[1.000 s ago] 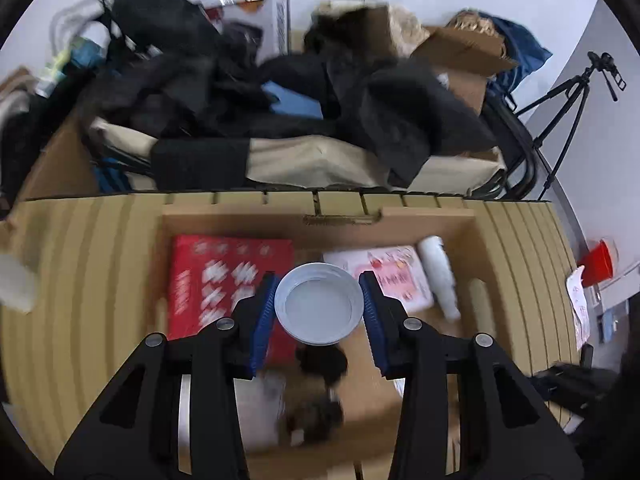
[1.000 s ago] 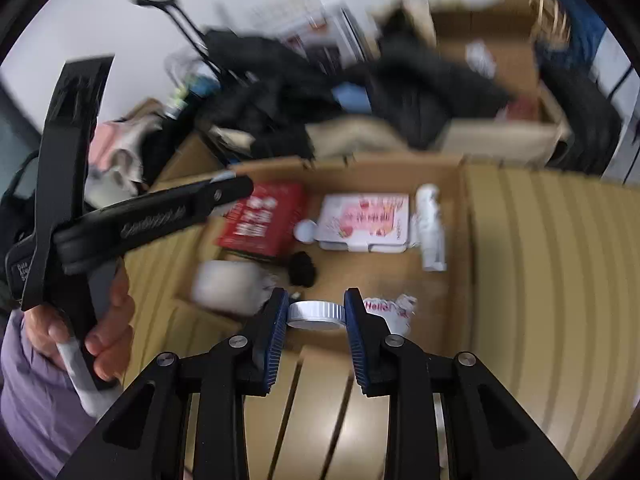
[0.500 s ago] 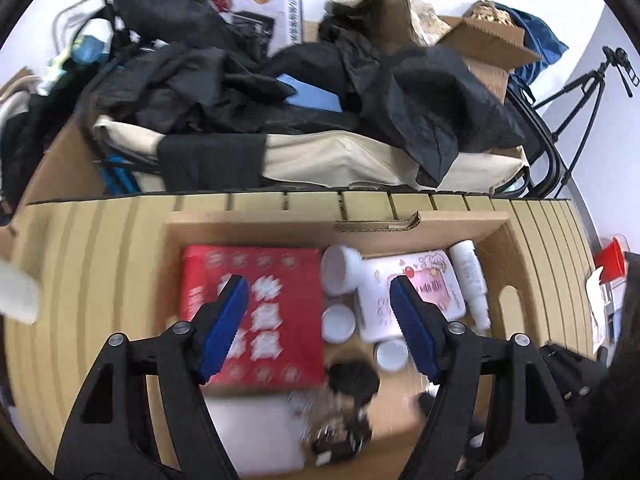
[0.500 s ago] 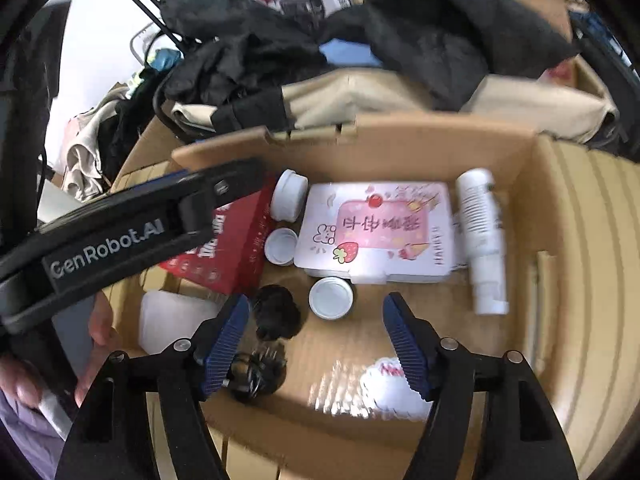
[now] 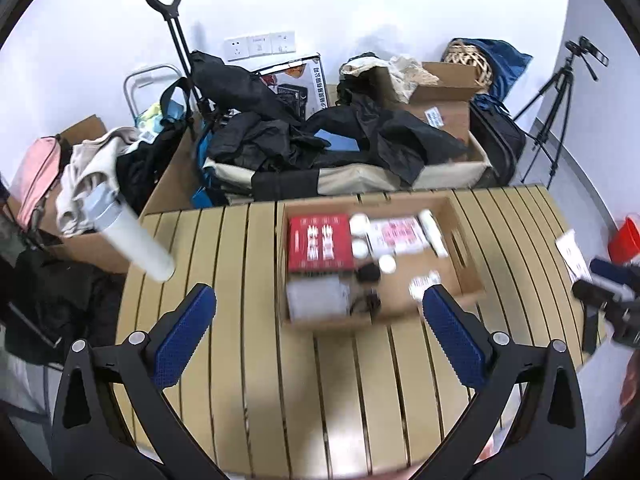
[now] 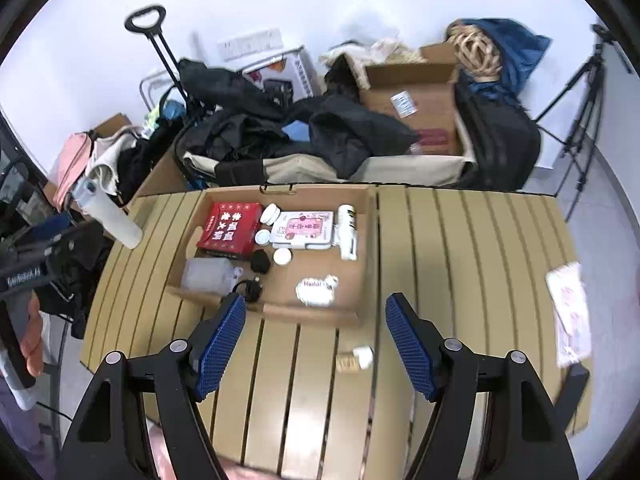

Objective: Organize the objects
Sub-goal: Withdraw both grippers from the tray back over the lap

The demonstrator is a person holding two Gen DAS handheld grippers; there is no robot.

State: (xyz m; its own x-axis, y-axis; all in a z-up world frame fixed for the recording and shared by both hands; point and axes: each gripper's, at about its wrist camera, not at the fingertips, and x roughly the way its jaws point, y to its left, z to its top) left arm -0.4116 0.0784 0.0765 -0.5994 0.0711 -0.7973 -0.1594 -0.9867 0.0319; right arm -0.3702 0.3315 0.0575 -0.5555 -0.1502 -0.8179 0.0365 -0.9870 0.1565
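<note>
A shallow cardboard box point(image 6: 370, 240) point(image 5: 464, 248) lies on the slatted wooden table point(image 6: 460, 240). It holds a red packet point(image 6: 230, 226) point(image 5: 320, 238), a pink-and-white packet point(image 6: 306, 228), a white tube point(image 6: 347, 226), three small white jars point(image 6: 282, 256), a black lump point(image 6: 260, 260), a clear container point(image 6: 208, 276) and a white wrapper point(image 6: 316, 290). My left gripper point(image 5: 318, 320) is open and empty, held back above the table in front of the box. My right gripper point(image 6: 314, 330) is open and empty, near the box's front wall. A small bottle point(image 6: 356, 360) lies on the table between the right fingers.
A pink packet point(image 6: 570, 312) lies at the table's right edge. A white cylinder point(image 5: 136, 244) juts in at the left. Behind the table are piled dark clothes point(image 5: 320, 136), cardboard boxes point(image 6: 416, 100), a trolley handle point(image 5: 164, 0) and a tripod point(image 5: 560, 100).
Both grippers let go of their white jars into the box, opened wide and drew back from it, so the whole table now shows.
</note>
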